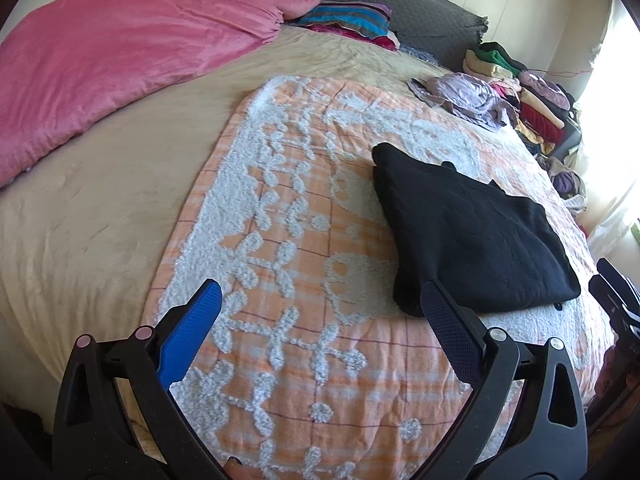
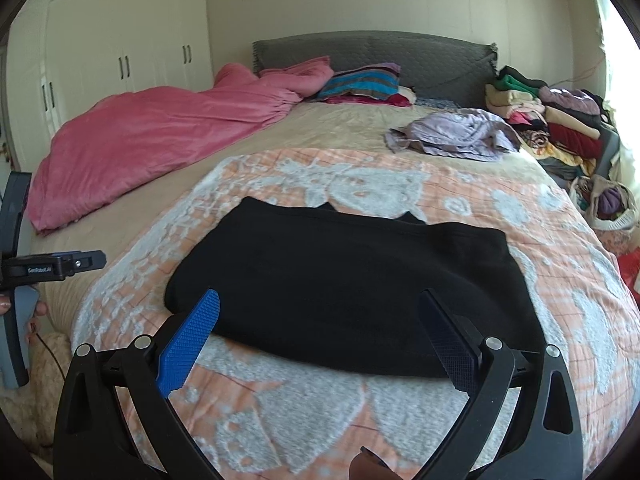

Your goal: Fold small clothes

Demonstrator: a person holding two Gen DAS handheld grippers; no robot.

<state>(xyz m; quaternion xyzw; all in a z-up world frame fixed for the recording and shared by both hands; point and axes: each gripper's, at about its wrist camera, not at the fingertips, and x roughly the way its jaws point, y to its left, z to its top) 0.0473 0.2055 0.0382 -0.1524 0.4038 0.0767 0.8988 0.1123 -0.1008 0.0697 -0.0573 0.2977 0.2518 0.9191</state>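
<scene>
A black garment [image 1: 472, 232] lies folded flat on an orange-and-white patterned blanket [image 1: 288, 240]; it also shows in the right wrist view [image 2: 348, 280]. My left gripper [image 1: 320, 300] is open and empty, above the blanket just left of the garment's near corner. My right gripper [image 2: 320, 308] is open and empty, hovering over the garment's near edge. The patterned blanket [image 2: 400, 412] covers the near part of the bed.
A pink duvet [image 2: 160, 132] lies at the far left of the bed. A crumpled lilac garment [image 2: 456, 132] and stacks of folded clothes [image 2: 560, 120] sit at the far right. Striped pillows [image 2: 360, 84] lean by the grey headboard [image 2: 400, 56]. White wardrobes [image 2: 120, 48] stand behind.
</scene>
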